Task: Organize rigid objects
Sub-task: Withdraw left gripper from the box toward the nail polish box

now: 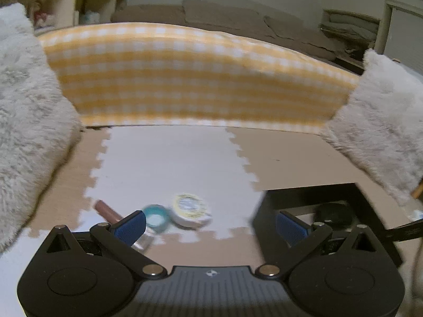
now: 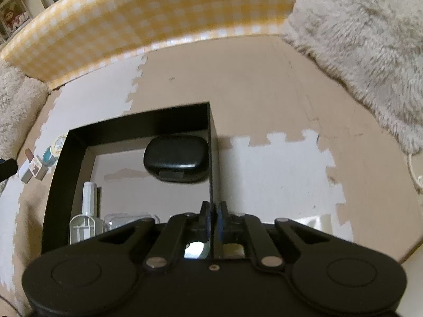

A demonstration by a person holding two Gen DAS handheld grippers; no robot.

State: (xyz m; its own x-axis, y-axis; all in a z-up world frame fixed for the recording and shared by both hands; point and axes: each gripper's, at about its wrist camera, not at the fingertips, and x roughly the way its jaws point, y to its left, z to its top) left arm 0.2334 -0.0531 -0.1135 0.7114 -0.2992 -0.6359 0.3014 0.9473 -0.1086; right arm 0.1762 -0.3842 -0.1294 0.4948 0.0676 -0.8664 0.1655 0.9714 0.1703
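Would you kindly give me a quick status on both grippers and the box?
Left gripper open, empty. Right gripper shut on black box wall. Black case inside; teal tape roll and round tin outside. Nothing in the way.

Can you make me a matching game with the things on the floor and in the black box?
Things:
1. black case
2. yellow-rimmed tin
3. right gripper
4. left gripper

States:
A. open and empty
B. lying inside the black box
C. shut on the box's wall
D. on the white mat, outside the box

Pairs: 1-B, 2-D, 3-C, 4-A
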